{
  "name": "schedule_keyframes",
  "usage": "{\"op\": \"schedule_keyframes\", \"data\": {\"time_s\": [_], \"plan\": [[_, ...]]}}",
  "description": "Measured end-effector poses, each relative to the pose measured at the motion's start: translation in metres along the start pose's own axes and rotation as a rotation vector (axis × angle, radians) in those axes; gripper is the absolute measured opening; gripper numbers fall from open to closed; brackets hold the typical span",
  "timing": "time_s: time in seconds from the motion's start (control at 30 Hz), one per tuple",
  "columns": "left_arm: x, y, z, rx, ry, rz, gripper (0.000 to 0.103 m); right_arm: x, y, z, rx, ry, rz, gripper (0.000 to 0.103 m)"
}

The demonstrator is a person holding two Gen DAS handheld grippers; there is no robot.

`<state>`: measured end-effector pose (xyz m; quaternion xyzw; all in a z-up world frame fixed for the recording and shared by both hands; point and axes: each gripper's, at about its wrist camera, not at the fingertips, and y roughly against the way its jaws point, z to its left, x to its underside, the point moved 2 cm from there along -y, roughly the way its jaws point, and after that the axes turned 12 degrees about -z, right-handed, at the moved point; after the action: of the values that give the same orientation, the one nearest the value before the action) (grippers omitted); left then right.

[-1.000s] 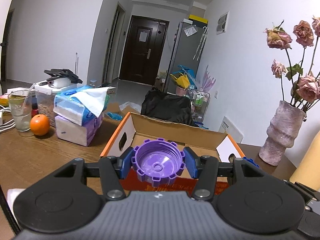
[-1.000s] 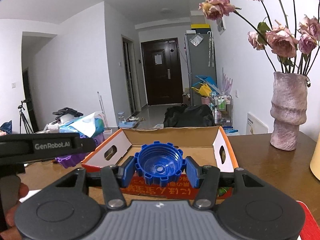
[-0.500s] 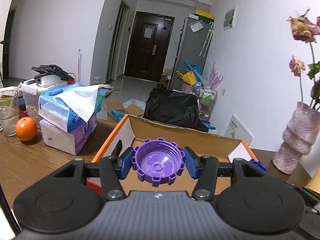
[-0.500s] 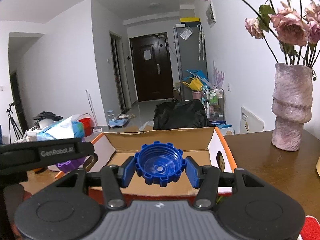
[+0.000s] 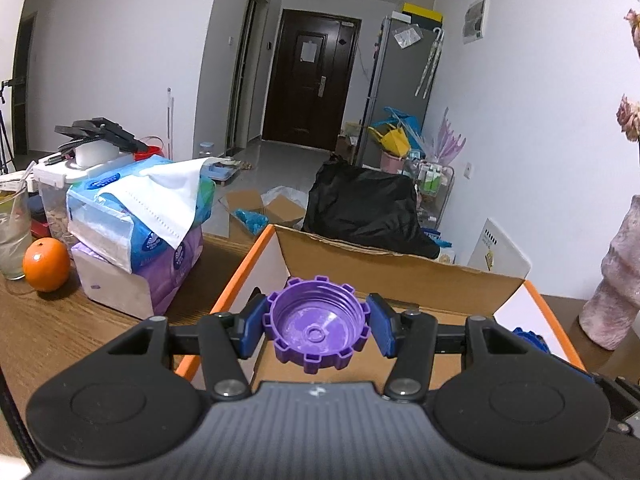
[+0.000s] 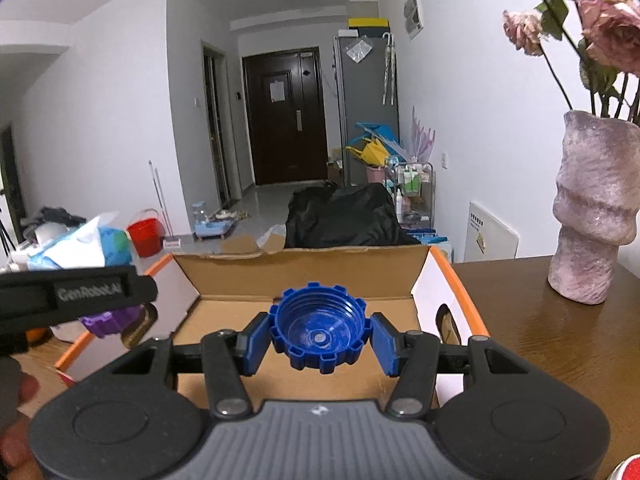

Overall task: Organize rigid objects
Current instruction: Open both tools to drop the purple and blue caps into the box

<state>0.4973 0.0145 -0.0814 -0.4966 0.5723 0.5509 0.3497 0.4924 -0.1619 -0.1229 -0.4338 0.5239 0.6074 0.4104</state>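
My left gripper (image 5: pixel 318 326) is shut on a purple ridged cap (image 5: pixel 318 328), held above the left part of an open cardboard box (image 5: pixel 400 276) with orange edges. My right gripper (image 6: pixel 320 338) is shut on a blue ridged cap (image 6: pixel 320 332), held over the same box (image 6: pixel 304 276). In the right wrist view the left gripper's body (image 6: pixel 72 300) shows at the left with the purple cap (image 6: pixel 110 322) under it. In the left wrist view the blue cap (image 5: pixel 530 338) peeks out at the right.
Tissue packs (image 5: pixel 136 224), an orange (image 5: pixel 46 264) and a glass (image 5: pixel 14 232) stand left of the box on the wooden table (image 5: pixel 60 328). A pink vase (image 6: pixel 592 216) with dried roses stands to the right. A black bag (image 5: pixel 364 208) lies behind the box.
Both grippers moved forward toward and over the box, each still holding its cap. The box now looks closer and larger in both views.
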Motion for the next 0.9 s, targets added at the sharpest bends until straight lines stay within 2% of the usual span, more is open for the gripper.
{"op": "schedule_keyframes", "data": {"time_s": [0.17,0.23,0.27,0.3,0.33,0.37,0.4,0.5,0.9], "plan": [[0.001,-0.005,0.003,0.001,-0.004,0.017,0.058,0.006,-0.007,0.002,0.01,0.021,0.026,0.054],[0.001,-0.003,0.003,0.005,-0.008,0.014,0.072,0.008,-0.008,-0.001,0.013,0.006,0.039,0.054],[0.0,-0.002,0.004,-0.007,-0.014,0.004,0.087,0.009,-0.008,-0.002,0.015,0.001,0.045,0.057],[0.0,0.001,0.003,-0.027,-0.024,-0.012,0.099,0.009,-0.008,-0.004,0.019,-0.006,0.051,0.066],[-0.002,0.003,0.003,-0.047,-0.035,-0.028,0.103,0.009,-0.007,-0.005,0.021,-0.015,0.052,0.072],[-0.002,0.005,0.003,-0.057,-0.041,-0.039,0.103,0.008,-0.005,-0.006,0.023,-0.022,0.047,0.086],[-0.003,0.005,0.004,-0.057,-0.041,-0.038,0.103,0.008,-0.002,-0.007,0.028,-0.027,0.036,0.094],[-0.004,0.004,0.008,-0.046,-0.015,-0.016,0.103,0.005,0.002,-0.009,0.042,-0.041,0.011,0.103],[-0.004,0.013,0.005,-0.033,-0.016,-0.033,0.103,0.0,0.008,-0.012,0.05,-0.062,-0.01,0.103]]}}
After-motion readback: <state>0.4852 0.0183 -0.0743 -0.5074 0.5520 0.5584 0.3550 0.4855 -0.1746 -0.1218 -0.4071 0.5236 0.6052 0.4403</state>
